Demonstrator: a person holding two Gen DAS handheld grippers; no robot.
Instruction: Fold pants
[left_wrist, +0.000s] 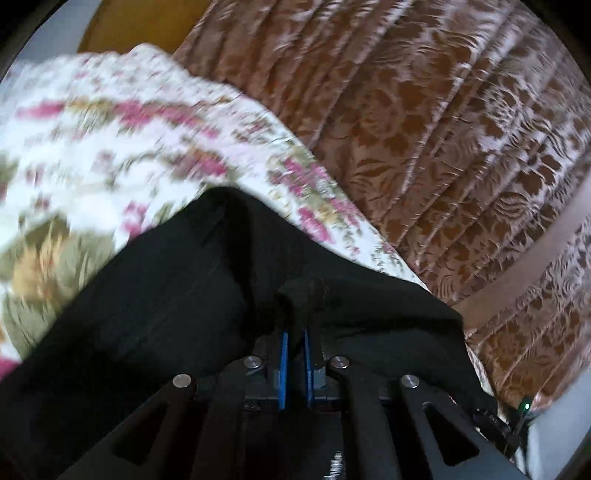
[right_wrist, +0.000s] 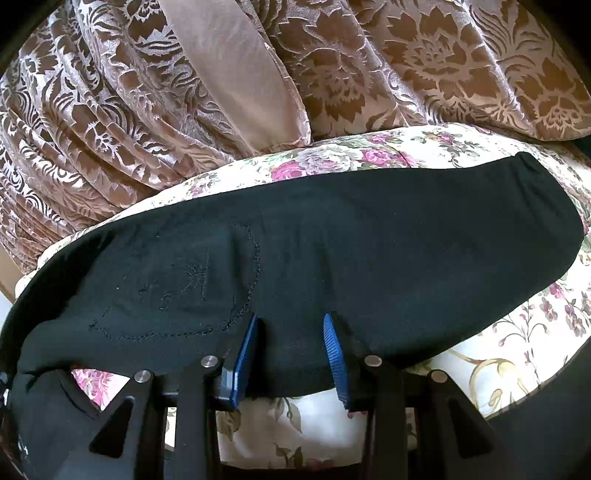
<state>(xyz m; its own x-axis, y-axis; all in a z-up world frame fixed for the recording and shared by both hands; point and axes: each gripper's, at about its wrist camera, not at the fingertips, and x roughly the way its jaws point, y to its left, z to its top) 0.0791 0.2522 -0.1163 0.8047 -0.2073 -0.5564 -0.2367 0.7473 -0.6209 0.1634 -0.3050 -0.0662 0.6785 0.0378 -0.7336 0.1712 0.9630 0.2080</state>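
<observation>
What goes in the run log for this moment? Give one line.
step: folding | left gripper: shut on black pants | right gripper: jaws apart, pants edge between | surface: floral sheet

You have black pants (right_wrist: 369, 236) spread in a long band across the floral bed sheet (right_wrist: 517, 332), running from about eight o'clock to two o'clock in your right wrist view. The cloth is dark and matte, with a stitched pocket outline (right_wrist: 207, 280) near seven o'clock. The far end at two o'clock is rounded and lies flat. In your left wrist view, a bunched fold of the same pants (left_wrist: 184, 295) rises at centre, lifted off the sheet.
</observation>
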